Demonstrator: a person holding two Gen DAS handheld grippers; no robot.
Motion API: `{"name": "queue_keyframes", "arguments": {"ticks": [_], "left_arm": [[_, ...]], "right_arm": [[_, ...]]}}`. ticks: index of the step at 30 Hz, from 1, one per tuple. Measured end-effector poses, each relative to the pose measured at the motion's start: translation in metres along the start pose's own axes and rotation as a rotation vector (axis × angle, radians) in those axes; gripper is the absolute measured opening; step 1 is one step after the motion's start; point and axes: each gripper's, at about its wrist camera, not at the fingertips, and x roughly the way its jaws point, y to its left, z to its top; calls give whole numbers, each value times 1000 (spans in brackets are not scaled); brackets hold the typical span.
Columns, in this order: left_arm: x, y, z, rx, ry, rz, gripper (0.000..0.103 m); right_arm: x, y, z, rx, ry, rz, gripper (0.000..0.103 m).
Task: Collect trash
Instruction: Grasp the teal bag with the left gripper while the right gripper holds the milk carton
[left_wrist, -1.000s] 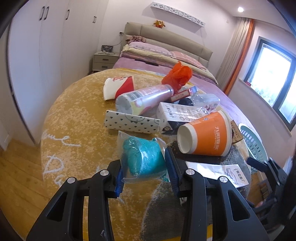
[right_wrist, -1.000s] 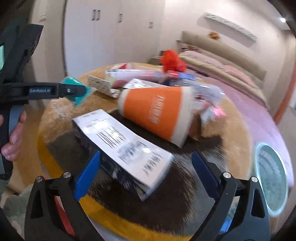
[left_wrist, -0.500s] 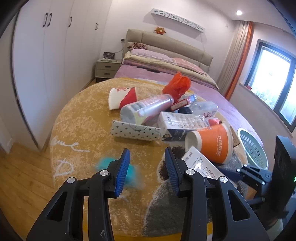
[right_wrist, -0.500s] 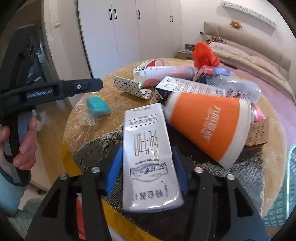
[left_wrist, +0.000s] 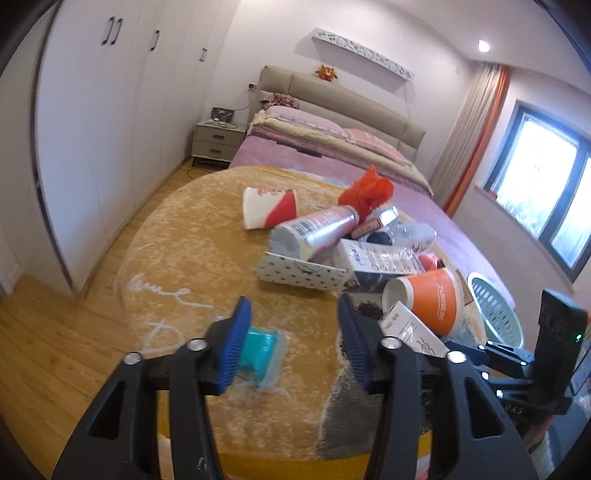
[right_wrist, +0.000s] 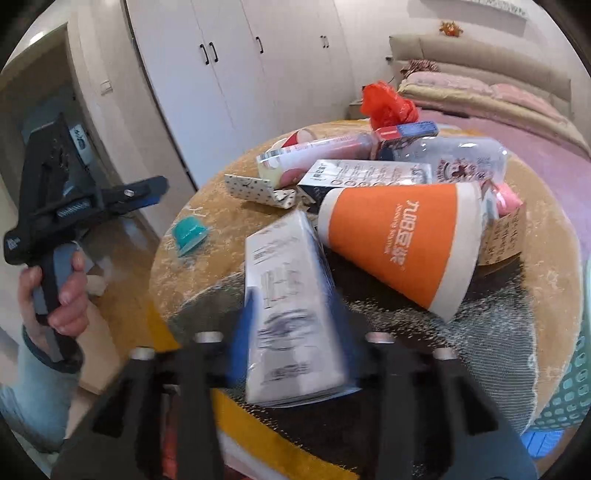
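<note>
The trash lies in a heap on a round yellow table (left_wrist: 192, 236). A teal packet in clear wrap (left_wrist: 260, 352) rests on the table near the front edge, under and behind my left gripper's left finger. My left gripper (left_wrist: 291, 339) hangs above it with its jaws opening and nothing between the pads. From the right wrist view that packet (right_wrist: 190, 230) lies apart from the raised left gripper (right_wrist: 147, 192). My right gripper (right_wrist: 295, 325) has a white printed carton (right_wrist: 291, 280) between its blue pads, tilted up off the table. The jaws are opening slightly, and the pads still touch the carton's sides.
An orange paper cup (right_wrist: 402, 236) lies on its side just right of the carton. Behind it are a dotted box (left_wrist: 303, 273), a pink bottle (left_wrist: 317, 229), a red-and-white cup (left_wrist: 269, 206) and a red bag (left_wrist: 365, 192). A green basket (left_wrist: 495, 314) stands right of the table.
My left gripper let go of the teal packet, which dropped onto the table, then rose and widened. My right gripper closed around the white carton and tipped it up.
</note>
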Motion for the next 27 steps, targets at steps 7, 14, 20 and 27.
{"name": "queue_keyframes", "arguments": {"ticks": [7, 14, 20, 27], "left_arm": [[6, 19, -3, -11, 50, -3, 62], [43, 22, -22, -55, 185, 65, 78], [63, 12, -27, 2, 216, 172, 56], [51, 8, -27, 31, 154, 197, 40]], "right_arm": [[6, 18, 0, -60, -3, -68, 62], [24, 31, -6, -131, 44, -180, 73], [30, 28, -8, -125, 79, -219, 57], [26, 35, -3, -123, 66, -222, 49]]}}
